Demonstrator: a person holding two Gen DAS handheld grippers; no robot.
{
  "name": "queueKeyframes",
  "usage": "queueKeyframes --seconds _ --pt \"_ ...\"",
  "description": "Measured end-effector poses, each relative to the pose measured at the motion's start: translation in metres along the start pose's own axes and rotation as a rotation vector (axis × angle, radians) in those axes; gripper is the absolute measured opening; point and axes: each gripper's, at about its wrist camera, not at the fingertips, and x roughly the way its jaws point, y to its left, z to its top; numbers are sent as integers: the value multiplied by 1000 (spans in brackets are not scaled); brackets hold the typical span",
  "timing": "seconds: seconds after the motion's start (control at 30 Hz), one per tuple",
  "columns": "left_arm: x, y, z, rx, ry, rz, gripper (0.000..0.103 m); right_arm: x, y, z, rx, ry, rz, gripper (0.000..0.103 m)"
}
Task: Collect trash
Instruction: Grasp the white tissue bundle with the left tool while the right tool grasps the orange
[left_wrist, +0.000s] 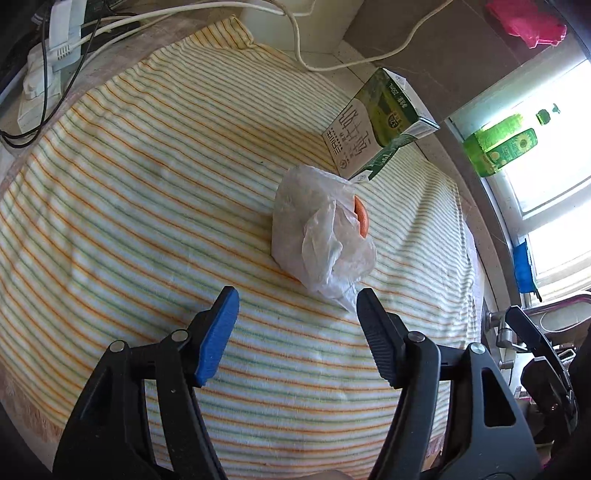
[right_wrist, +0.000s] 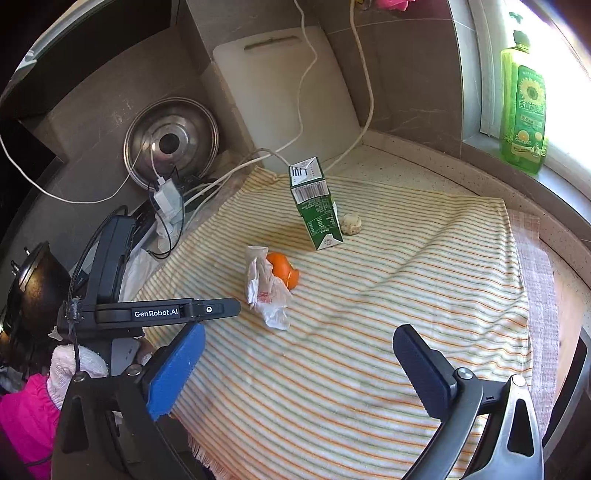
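Left tongs (left_wrist: 297, 301) are spread wide and empty, poised low over the yellow, green and orange striped cloth (left_wrist: 147, 206) on the counter, and right ahead of them, just off the black finger's tip, sits the crumpled white plastic bag (left_wrist: 317, 229) with a piece of orange peel (left_wrist: 361, 220) poking out of its far side. By my reading, this is the reach-in for the first pickup, nothing gathered yet. The right tongs (right_wrist: 299, 345) hang back, also spread and empty, with the same bag (right_wrist: 266, 291) and peel (right_wrist: 282, 273) well ahead of them. Next move, I'd say: slide the left pair forward and a touch to its right so the bag falls between the fingers, then squeeze on the bunched plastic; it's flimsy, so a bite on a loose flap may let the peel tumble out. The count: one bag, one peel, one upright green and white milk carton (right_wrist: 316, 205) beyond them, and one small pale crumpled wad (right_wrist: 350, 223) beside the carton. Two tongs, both free.
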Motion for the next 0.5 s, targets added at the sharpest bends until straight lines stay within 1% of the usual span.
queueKeyframes --seconds 0.17,0.3,0.43,0.5 --pt "20 1 11 -29 22 -6 69 14 -15 13 50 37 22 102" --pt "25 4 15 -63 -5 -28 69 27 -24 18 80 59 50 101" --pt "28 0 16 -38 -15 -13 68 43 -28 20 107 92 85 101" --pt "29 -2 16 -24 -21 14 57 49 -28 20 110 105 94 99"
